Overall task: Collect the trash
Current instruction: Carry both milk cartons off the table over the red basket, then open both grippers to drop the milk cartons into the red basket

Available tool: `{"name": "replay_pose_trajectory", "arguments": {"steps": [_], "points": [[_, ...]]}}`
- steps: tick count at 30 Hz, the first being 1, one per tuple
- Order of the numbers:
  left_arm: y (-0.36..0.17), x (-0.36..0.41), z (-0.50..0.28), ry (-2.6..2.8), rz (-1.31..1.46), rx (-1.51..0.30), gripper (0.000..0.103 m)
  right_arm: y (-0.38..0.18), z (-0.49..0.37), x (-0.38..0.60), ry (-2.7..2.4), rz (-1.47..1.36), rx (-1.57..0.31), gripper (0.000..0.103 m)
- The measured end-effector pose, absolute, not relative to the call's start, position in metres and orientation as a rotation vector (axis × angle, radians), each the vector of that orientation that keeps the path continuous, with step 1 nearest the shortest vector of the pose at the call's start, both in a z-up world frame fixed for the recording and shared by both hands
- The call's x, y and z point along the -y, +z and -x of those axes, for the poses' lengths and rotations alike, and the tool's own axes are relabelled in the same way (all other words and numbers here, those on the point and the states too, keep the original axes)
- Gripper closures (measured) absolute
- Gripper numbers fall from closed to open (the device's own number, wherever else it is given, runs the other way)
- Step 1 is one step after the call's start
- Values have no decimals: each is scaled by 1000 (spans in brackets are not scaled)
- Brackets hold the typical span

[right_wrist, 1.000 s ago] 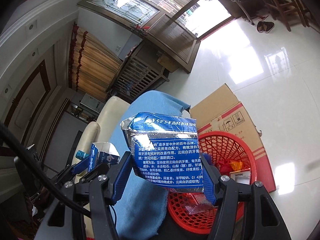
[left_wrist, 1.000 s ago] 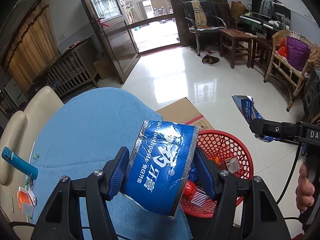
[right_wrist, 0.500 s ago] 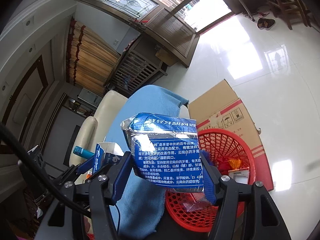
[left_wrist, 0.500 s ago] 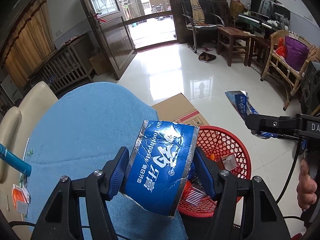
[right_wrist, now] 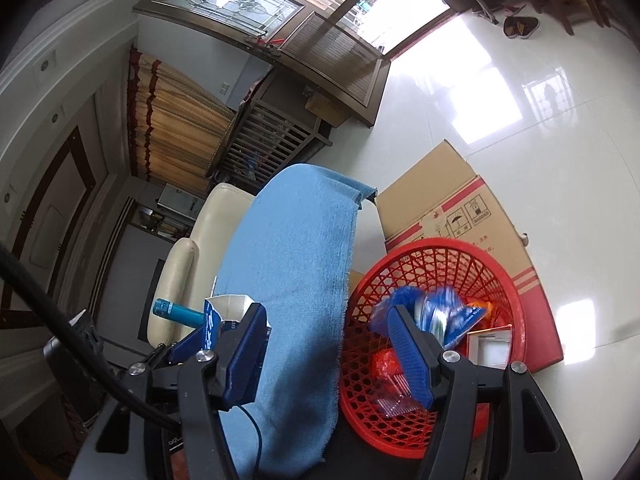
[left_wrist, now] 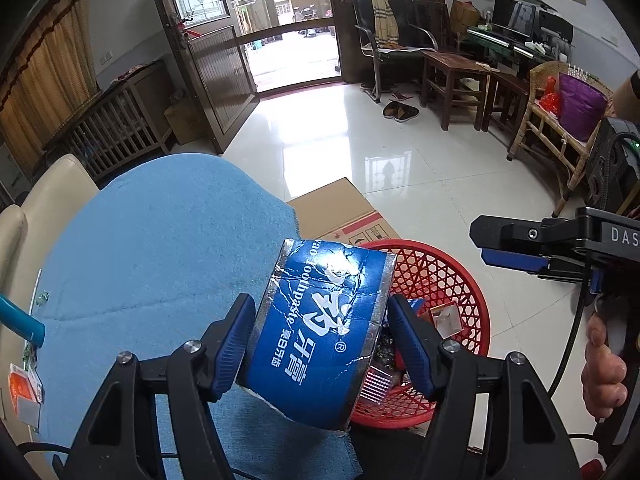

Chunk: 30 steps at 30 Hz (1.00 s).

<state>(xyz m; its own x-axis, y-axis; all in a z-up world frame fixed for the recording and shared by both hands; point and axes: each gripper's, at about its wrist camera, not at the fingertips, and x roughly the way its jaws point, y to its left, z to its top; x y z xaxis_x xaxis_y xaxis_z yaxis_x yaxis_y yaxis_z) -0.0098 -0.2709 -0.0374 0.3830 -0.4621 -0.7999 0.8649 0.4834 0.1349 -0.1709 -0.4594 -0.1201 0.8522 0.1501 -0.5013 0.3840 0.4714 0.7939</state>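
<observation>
Over the basket: the red basket [left_wrist: 460,276] lies below both grippers, beside the blue cloth [left_wrist: 160,248].
Left gripper [left_wrist: 320,332]: a blue carton [left_wrist: 320,320] is gripped; its jaws have just been opening.
Right gripper [right_wrist: 328,344]: jaws spread, empty; a blurred wrapper [right_wrist: 440,316] is seen in the basket.
Advice: the carton should be carried fully over the rim before release.

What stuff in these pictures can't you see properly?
- The falling blue packet, right wrist view: motion blur smears its print.
- The red basket's bottom, left wrist view: hidden behind the toothpaste box and the left tongs.
- The teal tube, left wrist view: cut off by the picture's edge.
- The orange packet, left wrist view: print too small to read.
</observation>
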Motion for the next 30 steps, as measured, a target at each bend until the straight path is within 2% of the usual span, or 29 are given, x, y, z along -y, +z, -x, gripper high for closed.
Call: {"name": "replay_pose_trajectory", "arguments": {"steps": [23, 25, 26, 30], "points": [[8, 211, 22, -825, -493, -636, 32, -74, 157, 417, -98, -940, -534, 36], [14, 203, 24, -759, -505, -589, 25, -68, 156, 411, -97, -913, -532, 36], [18, 196, 26, -720, -507, -552, 19, -64, 155, 407, -99, -892, -532, 36], [34, 172, 30, -646, -493, -467, 18, -52, 150, 390, -104, -805, -537, 32]]}}
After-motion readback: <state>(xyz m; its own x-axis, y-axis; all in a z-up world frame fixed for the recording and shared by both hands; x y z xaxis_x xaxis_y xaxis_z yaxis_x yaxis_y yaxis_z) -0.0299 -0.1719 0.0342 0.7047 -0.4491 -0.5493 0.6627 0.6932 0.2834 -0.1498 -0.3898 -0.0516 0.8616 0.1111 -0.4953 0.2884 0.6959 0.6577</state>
